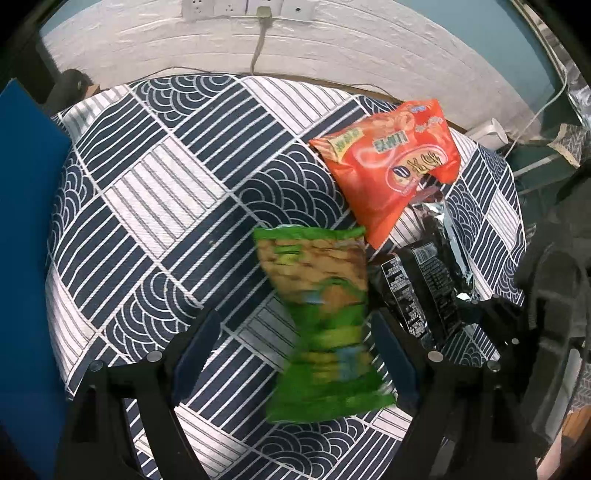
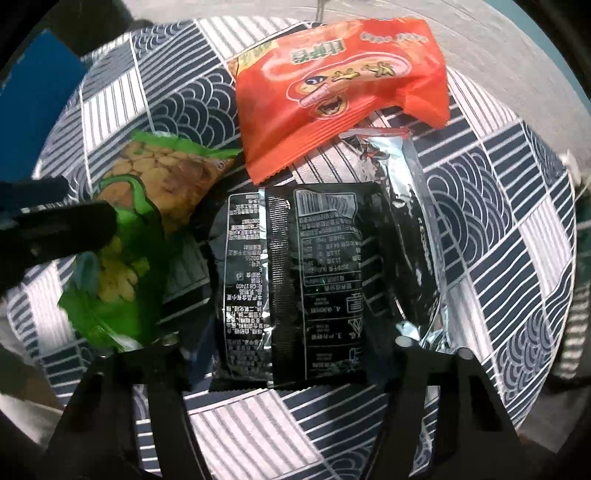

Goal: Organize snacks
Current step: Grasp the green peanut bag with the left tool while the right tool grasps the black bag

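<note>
A green snack bag lies between the fingers of my left gripper, which is open with its jaws wide apart; the bag is nearer the right finger and looks blurred. It also shows in the right wrist view, with the left gripper's finger beside it. A black snack bag lies between the open jaws of my right gripper; it also shows in the left wrist view. An orange snack bag lies further back, also in the right wrist view.
The table carries a navy-and-white patterned cloth. A blue box stands at the left edge. A white brick wall with sockets and a cable is behind. A silver foil bag lies under the black one.
</note>
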Tool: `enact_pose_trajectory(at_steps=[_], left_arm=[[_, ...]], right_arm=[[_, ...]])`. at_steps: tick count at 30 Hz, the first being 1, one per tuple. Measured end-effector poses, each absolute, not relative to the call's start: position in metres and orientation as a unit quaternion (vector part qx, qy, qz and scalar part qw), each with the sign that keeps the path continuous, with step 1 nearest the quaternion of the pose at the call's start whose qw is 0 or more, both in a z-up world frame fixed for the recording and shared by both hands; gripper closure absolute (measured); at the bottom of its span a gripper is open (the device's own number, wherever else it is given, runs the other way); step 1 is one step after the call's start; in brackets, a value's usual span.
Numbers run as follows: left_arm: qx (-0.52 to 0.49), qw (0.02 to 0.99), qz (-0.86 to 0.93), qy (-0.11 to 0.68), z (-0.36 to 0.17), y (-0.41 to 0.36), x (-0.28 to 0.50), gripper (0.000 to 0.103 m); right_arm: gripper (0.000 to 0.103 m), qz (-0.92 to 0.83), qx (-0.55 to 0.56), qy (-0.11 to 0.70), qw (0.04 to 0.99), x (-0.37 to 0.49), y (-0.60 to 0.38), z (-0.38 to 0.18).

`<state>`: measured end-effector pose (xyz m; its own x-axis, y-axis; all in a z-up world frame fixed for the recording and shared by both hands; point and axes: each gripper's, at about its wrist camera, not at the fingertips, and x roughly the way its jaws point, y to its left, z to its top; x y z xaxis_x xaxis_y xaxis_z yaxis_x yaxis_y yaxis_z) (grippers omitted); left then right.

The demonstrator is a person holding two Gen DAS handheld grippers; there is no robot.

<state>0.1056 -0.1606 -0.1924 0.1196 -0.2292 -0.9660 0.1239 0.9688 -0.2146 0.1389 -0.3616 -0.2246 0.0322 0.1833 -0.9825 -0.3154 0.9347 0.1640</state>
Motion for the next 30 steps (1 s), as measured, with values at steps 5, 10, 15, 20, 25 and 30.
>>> enact_pose_trajectory(at_steps=[5,10,15,20,25,30], left_arm=[[-0.021,0.743,-0.127,0.657,-0.202,-0.18,0.099,0.018],[0.02,0.74,-0.135,0.659,-0.217,-0.188,0.095,0.018],[0.025,0.736,-0.149,0.66,-0.224,-0.188,0.093,0.051],[0.044,0.745,-0.155,0.647,-0.219,-0.188,0.085,0.057],[0.057,0.754,-0.16,0.634,-0.206,-0.175,0.076,0.06],[0.067,0.769,-0.163,0.615,-0.188,-0.17,0.066,0.061]], right_arm=[[0.038,0.173,-0.029,0.676,0.715,0.133,-0.38,-0.221],[0.038,0.164,-0.008,0.678,0.716,0.122,-0.406,-0.214],[0.038,0.16,0.011,0.664,0.73,0.12,-0.419,-0.198],[0.038,0.152,0.017,0.654,0.741,0.114,-0.436,-0.173],[0.038,0.149,0.021,0.642,0.752,0.104,-0.433,-0.147],[0.038,0.151,0.016,0.631,0.761,0.102,-0.406,-0.136]])
